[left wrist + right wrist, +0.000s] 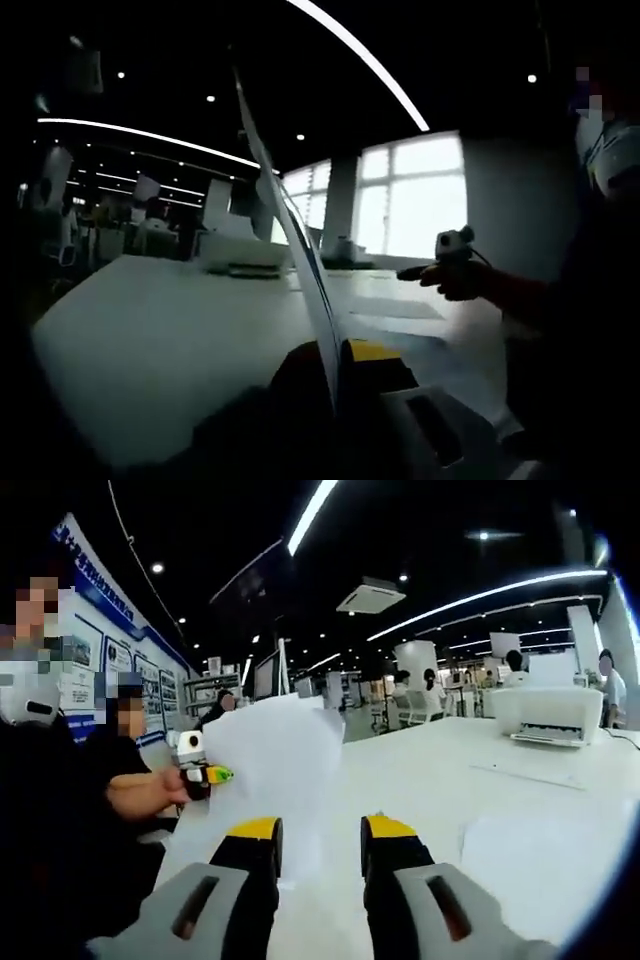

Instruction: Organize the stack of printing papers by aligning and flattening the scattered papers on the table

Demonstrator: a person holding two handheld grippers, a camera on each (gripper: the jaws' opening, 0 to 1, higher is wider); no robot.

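White office table (420, 770), printer (548, 715) at far end. Left gripper (335, 375) clenched on upright paper sheet (290, 230); right gripper (318, 845) released, just before it. Risk: creasing or slipping from one-edge pinch.

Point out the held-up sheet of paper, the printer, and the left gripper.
sheet of paper (275, 755), right gripper view, middle of its face.
printer (548, 715), right gripper view, front panel.
left gripper (215, 774), right gripper view, between its fingertips.
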